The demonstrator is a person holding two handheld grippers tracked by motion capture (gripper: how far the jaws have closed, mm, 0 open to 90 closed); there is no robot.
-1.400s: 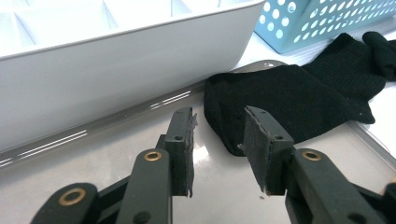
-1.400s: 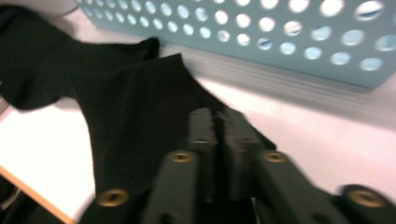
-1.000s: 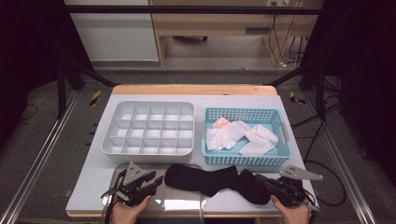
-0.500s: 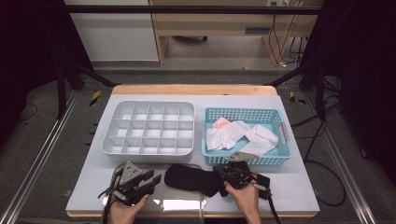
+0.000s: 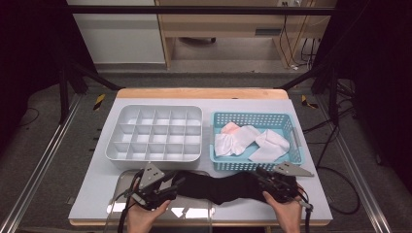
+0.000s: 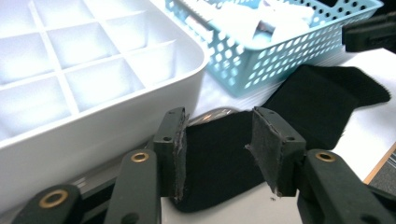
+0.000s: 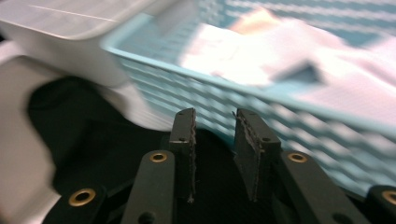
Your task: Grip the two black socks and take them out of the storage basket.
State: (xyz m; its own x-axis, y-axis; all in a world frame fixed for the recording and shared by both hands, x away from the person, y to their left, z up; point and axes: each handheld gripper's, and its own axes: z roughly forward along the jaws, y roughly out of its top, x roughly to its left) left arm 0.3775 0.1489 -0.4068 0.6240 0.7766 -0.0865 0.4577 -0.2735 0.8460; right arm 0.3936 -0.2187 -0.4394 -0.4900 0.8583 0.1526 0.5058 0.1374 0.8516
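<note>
Left gripper (image 5: 167, 187): near front-left of the worktop (image 5: 92, 189), jaws spread fairly wide in the left gripper view, straddling the left end of the black sock (image 6: 224, 158), not pinched onto it yet.
Black sock (image 5: 218, 187): stretched flat along the front edge, running from one gripper to the other, just in front of tray and basket.
White divider tray (image 5: 154, 133): back-left, a grid of compartments, nothing in them as far as the high view goes; its rounded corner (image 6: 187, 51) sits right beside the left jaws.
Blue basket (image 5: 291, 133): right of the tray, just apart from it, white folded cloths (image 5: 245, 141) piled inside.
Right gripper (image 5: 267, 182): front-right, over the sock's right end, jaws (image 7: 215, 135) parted only narrowly, black fabric beneath them; hard to say whether any is pinched.
View differences: high view gives the whole layout; right gripper view blurry, basket wall (image 7: 289, 116) close up ahead and blocking the way forward.
</note>
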